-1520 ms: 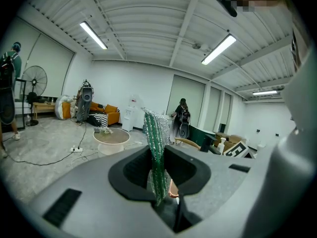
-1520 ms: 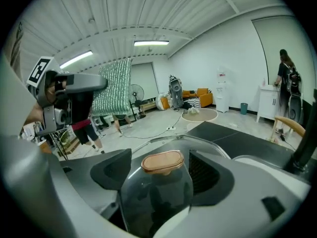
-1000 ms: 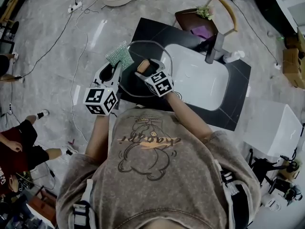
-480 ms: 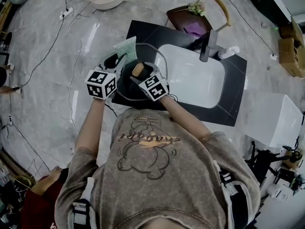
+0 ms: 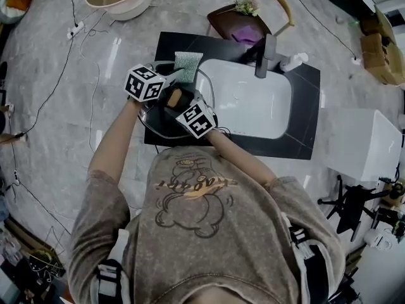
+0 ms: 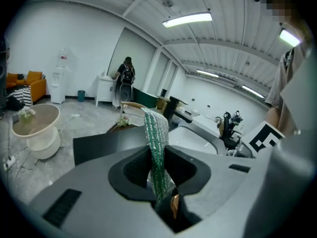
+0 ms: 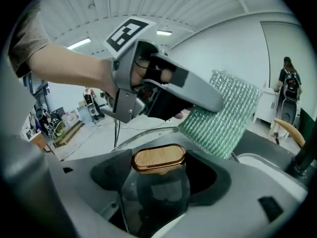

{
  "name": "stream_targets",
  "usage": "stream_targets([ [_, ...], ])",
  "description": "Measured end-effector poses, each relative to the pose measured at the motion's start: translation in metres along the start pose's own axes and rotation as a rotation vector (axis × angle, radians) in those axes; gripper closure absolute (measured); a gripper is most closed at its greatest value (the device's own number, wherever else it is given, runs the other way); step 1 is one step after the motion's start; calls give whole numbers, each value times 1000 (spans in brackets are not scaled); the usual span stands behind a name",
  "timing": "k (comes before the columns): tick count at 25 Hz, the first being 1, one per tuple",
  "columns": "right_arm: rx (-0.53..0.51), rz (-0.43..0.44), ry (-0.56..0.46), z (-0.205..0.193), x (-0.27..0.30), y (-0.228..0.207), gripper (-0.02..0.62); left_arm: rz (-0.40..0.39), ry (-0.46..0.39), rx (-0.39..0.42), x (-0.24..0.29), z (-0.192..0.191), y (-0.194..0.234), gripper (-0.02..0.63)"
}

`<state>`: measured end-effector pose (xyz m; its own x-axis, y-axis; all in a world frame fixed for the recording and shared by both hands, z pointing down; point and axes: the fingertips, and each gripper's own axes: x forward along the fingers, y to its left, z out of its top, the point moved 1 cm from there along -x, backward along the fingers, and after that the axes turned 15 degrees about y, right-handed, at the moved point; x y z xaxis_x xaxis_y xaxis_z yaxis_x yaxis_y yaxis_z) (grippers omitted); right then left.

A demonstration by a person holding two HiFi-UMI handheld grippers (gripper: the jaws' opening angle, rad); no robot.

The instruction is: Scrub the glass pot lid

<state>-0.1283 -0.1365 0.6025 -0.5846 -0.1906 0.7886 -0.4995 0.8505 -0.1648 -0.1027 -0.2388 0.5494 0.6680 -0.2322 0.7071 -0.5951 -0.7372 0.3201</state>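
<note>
**A:** The glass lid [image 5: 159, 118] is sitting over the left end of the black counter [image 5: 169, 45]. It's riding closer to the white sink [image 5: 253, 103] than it was a second ago.

**B:** The right gripper [image 7: 158, 178] is doing the holding. Its jaws are clamping the lid's wooden knob [image 5: 175, 96] from either side, with the glass spreading out around it.

**A:** And the pad is what's really travelling. A second back the green scrub pad [image 5: 188, 64] was off the lid's ten o'clock edge. Now it's swinging round to about one o'clock, right by the sink's ten o'clock corner.

**B:** The left gripper [image 6: 159, 178] is pinching that pad tight, edge-on between its jaws, and the pad is sticking up well past the tips.

**A:** From the right gripper view the pad is hanging just beyond the far rim of the glass. I'm not able to say whether it's touching.

**B:** I'm reading this as repositioning rather than rubbing. Both hands are carrying lid and pad toward the basin together, and a proper scrubbing stroke is looking like it's yet to land.

**A:** Agreed. The tap [image 5: 264, 54] is waiting at the sink's twelve o'clock, well apart from the lid.
</note>
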Motion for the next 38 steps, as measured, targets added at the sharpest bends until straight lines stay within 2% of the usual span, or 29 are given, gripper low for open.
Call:
stream_targets([
  [9,-4,-2,0,-3,3,-2,255,-260,206,29,59,-9,-19,523],
  [14,-7,-1,9,-4,2,-2,255,-314,293,44,79,-17,-28,522],
  [19,-6,-4,14,-6,4,-2,255,-324,351,101,88,-27,-33,522],
  [22,-6,-5,12,-7,4,-2,255,-314,377,126,92,-28,-32,522],
  [28,1,-6,12,-6,3,-3,255,-225,398,163,95,-31,-21,522],
  [38,16,5,8,-6,4,-2,255,-44,315,21,54,-49,40,522],
])
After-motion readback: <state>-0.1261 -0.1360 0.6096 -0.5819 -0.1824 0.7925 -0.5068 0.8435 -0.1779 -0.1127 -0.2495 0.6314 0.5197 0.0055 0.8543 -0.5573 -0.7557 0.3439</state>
